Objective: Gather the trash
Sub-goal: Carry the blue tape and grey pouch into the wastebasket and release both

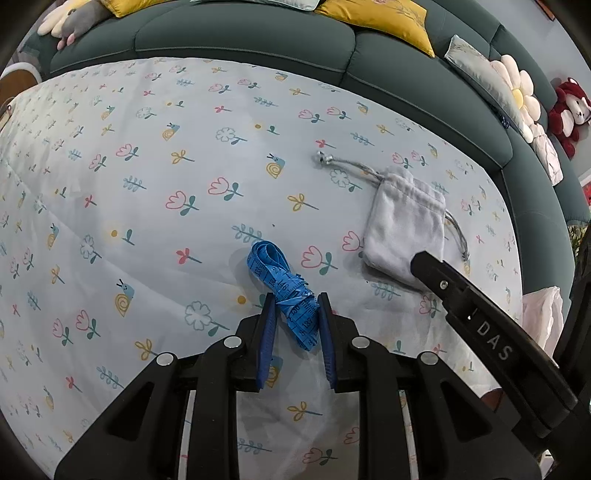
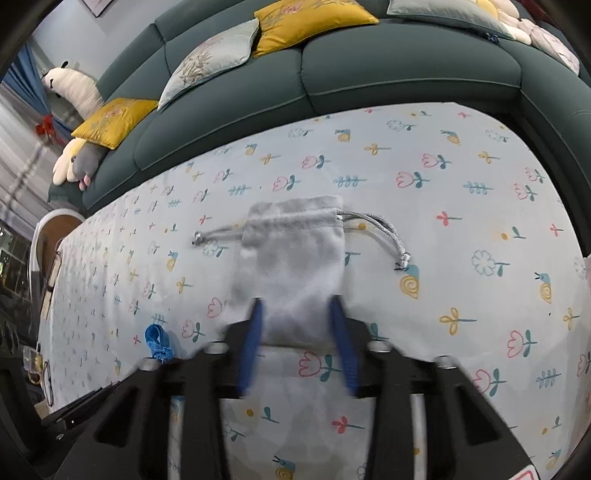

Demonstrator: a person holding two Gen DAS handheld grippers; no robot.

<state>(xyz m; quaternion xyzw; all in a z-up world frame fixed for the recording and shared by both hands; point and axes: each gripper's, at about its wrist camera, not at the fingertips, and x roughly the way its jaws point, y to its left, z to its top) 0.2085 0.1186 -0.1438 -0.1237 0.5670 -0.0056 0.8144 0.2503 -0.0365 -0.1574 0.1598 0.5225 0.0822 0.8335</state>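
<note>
A crumpled blue measuring tape [image 1: 286, 291] lies on the flower-print sheet [image 1: 147, 184]. My left gripper [image 1: 295, 299] is open with its blue pads on either side of the tape's near end. A grey drawstring pouch [image 2: 291, 266] lies flat on the sheet, its mouth pointing away; it also shows in the left wrist view [image 1: 402, 229]. My right gripper [image 2: 297, 306] is open, its fingers straddling the pouch's bottom end; the view is blurred. The right gripper's body shows in the left wrist view [image 1: 480, 317]. The tape shows small at the left of the right wrist view [image 2: 157, 343].
A dark green sofa back [image 1: 240, 37] curves around the far edge, with yellow cushions [image 2: 306, 22], a grey cushion [image 2: 210, 59] and plush toys [image 1: 569, 110]. A pale pink item [image 1: 543, 314] sits at the sheet's right edge.
</note>
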